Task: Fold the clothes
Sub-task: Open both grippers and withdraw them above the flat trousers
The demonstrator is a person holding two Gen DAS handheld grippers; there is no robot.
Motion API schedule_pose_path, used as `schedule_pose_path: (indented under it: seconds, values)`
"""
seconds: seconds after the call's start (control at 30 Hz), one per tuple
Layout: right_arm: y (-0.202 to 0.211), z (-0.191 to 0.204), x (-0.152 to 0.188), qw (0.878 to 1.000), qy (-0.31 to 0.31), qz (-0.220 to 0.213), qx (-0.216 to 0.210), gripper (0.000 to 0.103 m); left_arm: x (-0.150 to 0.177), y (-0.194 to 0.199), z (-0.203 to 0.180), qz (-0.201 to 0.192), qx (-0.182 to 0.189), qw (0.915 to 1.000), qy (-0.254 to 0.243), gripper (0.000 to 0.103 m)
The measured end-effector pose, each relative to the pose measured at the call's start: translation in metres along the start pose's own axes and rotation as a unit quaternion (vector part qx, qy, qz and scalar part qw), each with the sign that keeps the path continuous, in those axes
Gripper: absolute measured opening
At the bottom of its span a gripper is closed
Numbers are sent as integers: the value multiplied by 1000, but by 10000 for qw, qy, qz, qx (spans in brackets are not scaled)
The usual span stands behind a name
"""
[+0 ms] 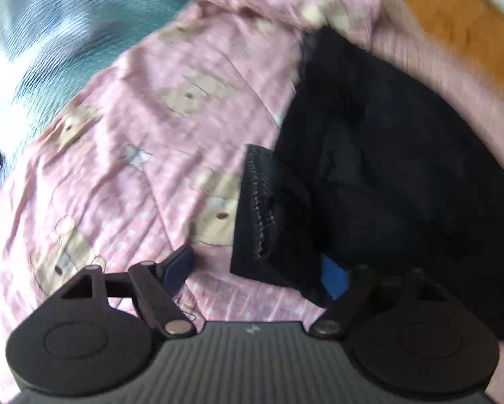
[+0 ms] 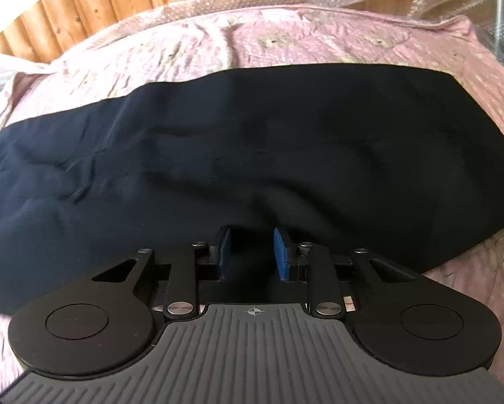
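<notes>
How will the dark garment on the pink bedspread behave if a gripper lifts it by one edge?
Probably floppy: the dark garment lies in soft creases and follows the pink bedspread, so it should drape and sag rather than hold shape. It looks thin, so likely light. The right gripper has fabric between its open jaws; smooth cloth may slip from a shallow pinch.

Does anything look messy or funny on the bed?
A little. The dark garment lies crooked and wrinkled on the pink teddy-bear blanket, and its ribbed waistband is flipped back in the left wrist view. Nothing looks torn or spilled.
</notes>
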State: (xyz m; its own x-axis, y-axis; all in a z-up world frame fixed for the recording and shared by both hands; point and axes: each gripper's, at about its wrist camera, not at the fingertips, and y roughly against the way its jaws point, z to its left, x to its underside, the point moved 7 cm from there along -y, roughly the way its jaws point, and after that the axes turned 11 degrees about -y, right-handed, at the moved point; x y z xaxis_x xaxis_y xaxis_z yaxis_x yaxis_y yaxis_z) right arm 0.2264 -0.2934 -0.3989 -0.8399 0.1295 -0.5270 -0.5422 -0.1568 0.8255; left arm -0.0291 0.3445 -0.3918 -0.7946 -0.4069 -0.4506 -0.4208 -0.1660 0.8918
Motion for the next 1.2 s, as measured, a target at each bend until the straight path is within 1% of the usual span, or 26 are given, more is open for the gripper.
schedule_pose_path:
  seconds: [0.03, 0.07, 0.1, 0.13, 0.17, 0.2, 0.23, 0.27, 0.3, 0.37, 0.43, 0.47, 0.53, 0.6, 0.63, 0.67, 0.73, 0.83, 0.87, 0.97, 1.07, 1.2]
  values:
    - [1, -6, -2, 9999, -15, 89, 70, 36, 1, 10, 2, -33, -24, 10000, 68, 82]
    - [3, -13, -4, 9996, -28, 187, 189, 42, 2, 22, -1, -132, 38, 9999, 65, 82]
    - [7, -17, -7, 9996, -33, 224, 192, 43, 2, 34, -4, -231, 99, 9997, 62, 87]
    - [12, -17, -11, 9998, -27, 150, 148, 45, 2, 44, -11, -298, 149, 9994, 11, 90]
    - [23, -23, -11, 10000, -6, 38, 75, 57, 1, 52, -23, -319, 185, 9993, -107, 94]
    - [27, -19, -15, 10000, 8, -26, 9, 71, 0, 60, -35, -341, 220, 9989, -224, 94]
    - [30, -14, -17, 10000, 26, -56, -44, 77, 0, 68, -50, -396, 251, 9982, -370, 95]
    - [33, -6, -20, 9999, 38, -87, -98, 86, -1, 77, -70, -493, 264, 9970, -534, 101]
    - [34, 4, -22, 9998, 20, -97, -149, 91, -3, 84, -91, -584, 262, 9957, -669, 103]
    - [36, 22, -23, 9996, -10, -51, -276, 93, -7, 95, -132, -686, 394, 9930, -877, 103]
    - [39, 43, -22, 9991, -46, -1, -424, 96, -10, 103, -169, -814, 571, 9910, -893, 103]
    - [43, 55, -20, 9988, -44, 11, -495, 98, -11, 106, -187, -840, 727, 9902, -841, 103]
    - [51, 67, -17, 9982, 3, 3, -598, 100, -14, 109, -218, -813, 1114, 9883, -652, 103]
    - [58, 74, -16, 9977, 59, 4, -681, 101, -18, 111, -242, -816, 1394, 9858, -451, 103]
    - [66, 77, -9, 9975, 94, 7, -706, 101, -21, 113, -254, -812, 1509, 9844, -391, 103]
    - [69, 74, -8, 9975, 110, -5, -701, 101, -22, 115, -264, -804, 1523, 9843, -399, 103]
    - [69, 67, -8, 9978, 104, -2, -658, 101, -25, 117, -281, -827, 1365, 9859, -506, 103]
    - [76, 57, -7, 9987, 30, -30, -505, 101, -29, 112, -304, -891, 832, 9882, -927, 103]
    - [78, 51, -8, 9991, -14, -48, -418, 101, -30, 111, -312, -867, 676, 9879, -1091, 103]
    - [83, 33, -10, 9997, -139, -70, -169, 101, -26, 108, -339, -779, 402, 9836, -1579, 103]
    - [87, 22, -9, 9998, -168, -72, -45, 101, -17, 106, -359, -704, 410, 9788, -1877, 103]
    - [92, 17, -7, 9998, -171, -95, -24, 101, -6, 108, -369, -670, 397, 9767, -1997, 103]
